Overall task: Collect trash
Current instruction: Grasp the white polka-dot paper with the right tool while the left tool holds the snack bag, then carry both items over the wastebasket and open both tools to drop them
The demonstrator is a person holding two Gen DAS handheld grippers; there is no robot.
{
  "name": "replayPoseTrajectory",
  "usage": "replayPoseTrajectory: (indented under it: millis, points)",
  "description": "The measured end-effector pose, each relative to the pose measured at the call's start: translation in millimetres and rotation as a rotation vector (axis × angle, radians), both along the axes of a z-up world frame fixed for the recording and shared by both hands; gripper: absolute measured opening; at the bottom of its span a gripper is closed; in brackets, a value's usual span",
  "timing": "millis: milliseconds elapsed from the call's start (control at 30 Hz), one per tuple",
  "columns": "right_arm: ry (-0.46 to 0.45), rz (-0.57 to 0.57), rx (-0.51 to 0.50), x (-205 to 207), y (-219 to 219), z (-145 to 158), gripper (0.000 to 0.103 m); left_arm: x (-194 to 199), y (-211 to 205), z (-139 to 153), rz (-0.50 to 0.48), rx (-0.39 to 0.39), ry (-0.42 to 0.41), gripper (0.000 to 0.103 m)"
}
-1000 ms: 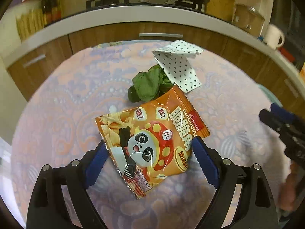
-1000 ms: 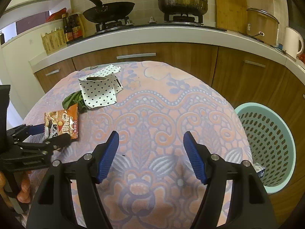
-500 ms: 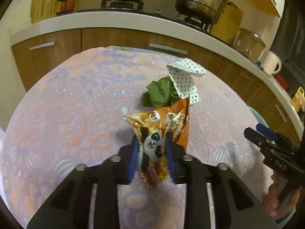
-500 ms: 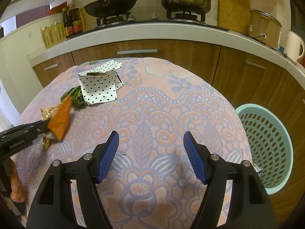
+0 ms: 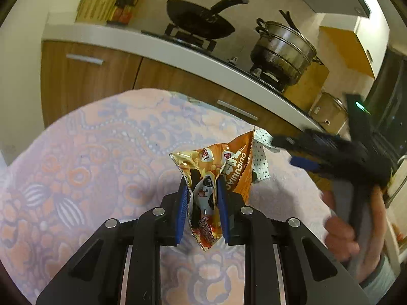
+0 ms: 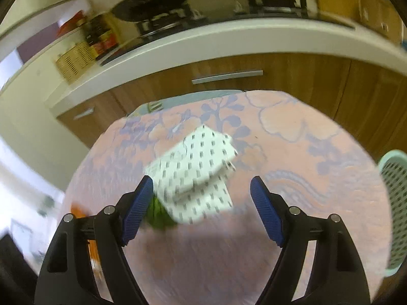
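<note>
Orange foil is pinched at its middle — the snack bag (image 5: 216, 178) hangs clear of the patterned tabletop (image 5: 84, 167), clamped between the blue pads of the left gripper (image 5: 202, 203), whose jaws are nearly together on the crumpled packet. The hold looks firm enough; a thin wrapper can slip, so it is best carried level and without shaking toward the pale green basket (image 6: 395, 203), which stands off the right edge of the tabletop.

The right gripper (image 6: 202, 198) has its jaws wide, just opening further, with nothing in them; it hovers near the white spotted wrapper (image 6: 195, 172), which lies toward the far middle of the tabletop with a green scrap (image 6: 157, 216) tucked under its near left corner. For a clean pick, I judge it should come down so both pads straddle the folded paper's edge, then close — taking the green scrap separately unless it comes along.
</note>
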State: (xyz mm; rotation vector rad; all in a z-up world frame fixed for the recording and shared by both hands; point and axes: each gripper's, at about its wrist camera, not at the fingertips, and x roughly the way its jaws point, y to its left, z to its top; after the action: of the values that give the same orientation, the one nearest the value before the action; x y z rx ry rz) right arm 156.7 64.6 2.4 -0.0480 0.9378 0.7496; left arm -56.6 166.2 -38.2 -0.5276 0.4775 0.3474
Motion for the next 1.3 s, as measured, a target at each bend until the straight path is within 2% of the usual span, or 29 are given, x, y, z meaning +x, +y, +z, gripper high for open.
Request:
replayPoseTrajectory:
  millis: [100, 167, 200, 233, 333, 500, 767, 900, 1033, 1300]
  points:
    - [0.046, -0.021, 0.021, 10, 13, -7, 0.074, 2, -6, 3, -0.007, 0.035, 0.006, 0.021]
    - [0.04, -0.016, -0.001, 12, 23, -11, 0.052, 0, -5, 3, -0.008, 0.03, 0.002, 0.021]
    - [0.028, -0.006, -0.021, 11, 27, -12, 0.023, -1, -3, 2, -0.007, 0.02, -0.001, 0.021]
    - [0.002, 0.008, -0.058, 7, 30, -13, 0.016, -2, -1, 1, -0.005, 0.01, -0.003, 0.021]
    - [-0.044, 0.011, -0.05, 2, 14, -6, 0.008, -3, 2, 1, -0.002, -0.006, -0.009, 0.021]
    - [-0.111, -0.015, 0.018, -12, -38, 16, 0.004, -1, 1, 0, -0.004, 0.002, -0.002, 0.021]
    - [-0.115, -0.059, 0.073, -19, -99, 23, 0.004, 0, -5, 3, -0.017, 0.027, 0.001, 0.021]
    - [-0.15, -0.067, 0.069, -30, -121, 27, 0.004, 4, -21, 8, -0.059, 0.085, 0.015, 0.021]
    - [-0.203, -0.078, 0.063, -42, -144, 36, 0.004, 8, -38, 16, -0.128, 0.056, -0.007, 0.021]
    - [-0.301, -0.154, 0.049, -52, -205, 55, 0.004, 32, -88, 47, -0.243, 0.113, -0.022, 0.021]
